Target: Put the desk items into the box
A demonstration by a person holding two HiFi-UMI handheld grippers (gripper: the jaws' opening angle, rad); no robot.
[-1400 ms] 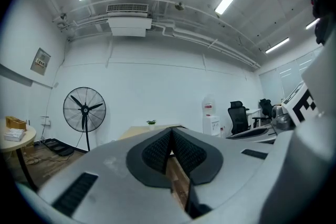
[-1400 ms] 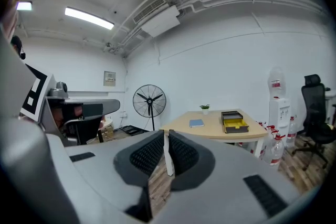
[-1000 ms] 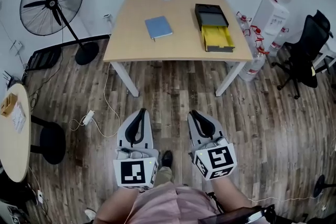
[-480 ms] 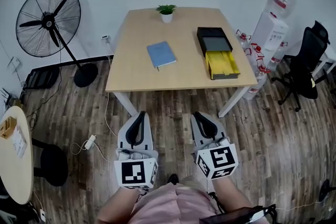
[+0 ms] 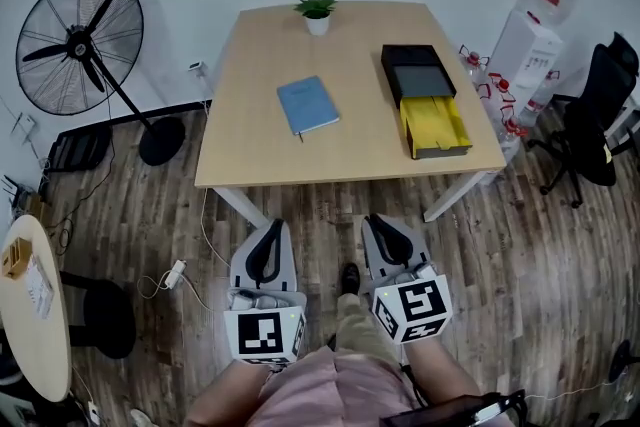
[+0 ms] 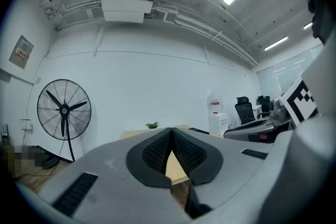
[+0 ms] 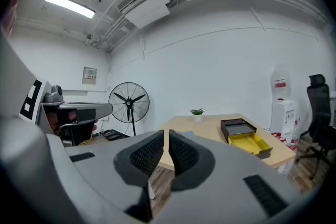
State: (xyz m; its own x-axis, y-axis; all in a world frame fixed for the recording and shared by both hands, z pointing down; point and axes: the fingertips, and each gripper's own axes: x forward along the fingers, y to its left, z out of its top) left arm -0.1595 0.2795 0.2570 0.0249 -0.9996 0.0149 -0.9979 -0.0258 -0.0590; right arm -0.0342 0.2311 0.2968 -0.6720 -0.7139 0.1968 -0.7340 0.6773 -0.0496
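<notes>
Left gripper (image 5: 271, 227): jaws meeting at the tips, gripping nothing. Right gripper (image 5: 377, 222): jaws sitting all but together, empty. Both are hanging near, short of the table (image 5: 250, 150).

Notebook (image 5: 307, 105): lying mid-table, left of the box (image 5: 417, 73), well apart from it.

Likely risks:
- The flat notebook skidding away from the jaws.
- The box's yellow drawer (image 5: 436, 126), close to the near edge, getting knocked.

Floor ahead is lying open, with the fan (image 5: 75, 30) standing far left and the chair (image 5: 598, 105) on the right.

Two hand-held grippers, pink clothing

The left gripper (image 5: 268, 233) and right gripper (image 5: 382, 230) have pale grey shells and black ribbed fingers (image 6: 155, 152). Each bears a white cube (image 5: 263, 333) with black square markers. The person wears a pink garment (image 5: 320, 390), olive trousers (image 5: 355, 330) and a dark shoe (image 5: 348, 277).
</notes>
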